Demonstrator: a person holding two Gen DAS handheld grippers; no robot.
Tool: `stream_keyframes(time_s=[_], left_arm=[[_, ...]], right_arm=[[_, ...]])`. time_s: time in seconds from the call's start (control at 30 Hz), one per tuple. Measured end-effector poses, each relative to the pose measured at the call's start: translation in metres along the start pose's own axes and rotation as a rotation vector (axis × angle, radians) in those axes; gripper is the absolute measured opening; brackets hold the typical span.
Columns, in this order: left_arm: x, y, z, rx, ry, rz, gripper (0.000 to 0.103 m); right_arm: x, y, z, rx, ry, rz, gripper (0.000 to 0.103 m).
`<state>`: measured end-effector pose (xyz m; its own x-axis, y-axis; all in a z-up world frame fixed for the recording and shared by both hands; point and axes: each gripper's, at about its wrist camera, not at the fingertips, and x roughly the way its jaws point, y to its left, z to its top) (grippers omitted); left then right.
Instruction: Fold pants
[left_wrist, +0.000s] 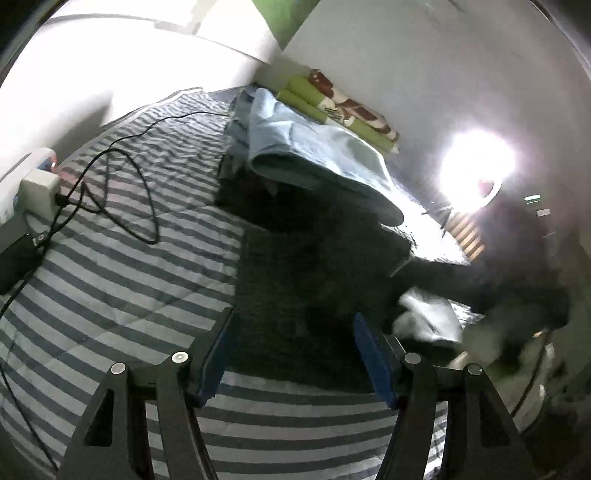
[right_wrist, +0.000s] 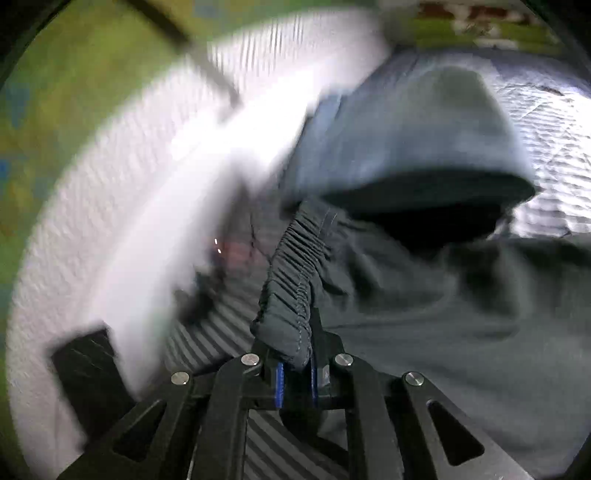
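Dark pants (right_wrist: 424, 314) on a striped bed, gripped by the elastic waistband (right_wrist: 295, 273).

The pants lie spread across the grey-and-white striped bedcover (left_wrist: 110, 266), partly under the edge of a pale blue folded blanket (left_wrist: 306, 147). Our right gripper (right_wrist: 297, 384) is pinched nearly closed on the gathered waistband, whose end sits between the blue pads; we judge this hold suits lifting one edge to start a fold. Our left gripper (left_wrist: 291, 354) hangs with its jaws wide and nothing between them, over the dark cloth, probably to take a second hold. A black cable (left_wrist: 122, 192) runs across the cover to a white adapter (left_wrist: 38, 188) at the bed's edge, well apart from the garment.
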<state>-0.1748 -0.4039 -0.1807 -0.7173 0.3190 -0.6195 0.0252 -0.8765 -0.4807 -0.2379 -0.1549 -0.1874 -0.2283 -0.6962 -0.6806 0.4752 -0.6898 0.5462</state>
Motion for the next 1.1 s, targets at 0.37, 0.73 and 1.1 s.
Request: stream_keyframes(time_s=[0.37,0.73,1.1], left_arm=[[-0.009,-0.010,0.006,0.006,-0.025,-0.032,0.068],[0.060,-0.043,-0.006,0.143,0.149,0.218,0.068],[0.045,-0.157,-0.020,0.350,0.034,0.077,0.080]], right_arm=[[-0.074,-0.038,-0.010,0.002,0.017,-0.012,0.043],[-0.168,-0.219,-0.096,0.299,0.128,-0.414,0.043],[-0.267,-0.268,-0.153,0.461,-0.170,-0.374,0.042]])
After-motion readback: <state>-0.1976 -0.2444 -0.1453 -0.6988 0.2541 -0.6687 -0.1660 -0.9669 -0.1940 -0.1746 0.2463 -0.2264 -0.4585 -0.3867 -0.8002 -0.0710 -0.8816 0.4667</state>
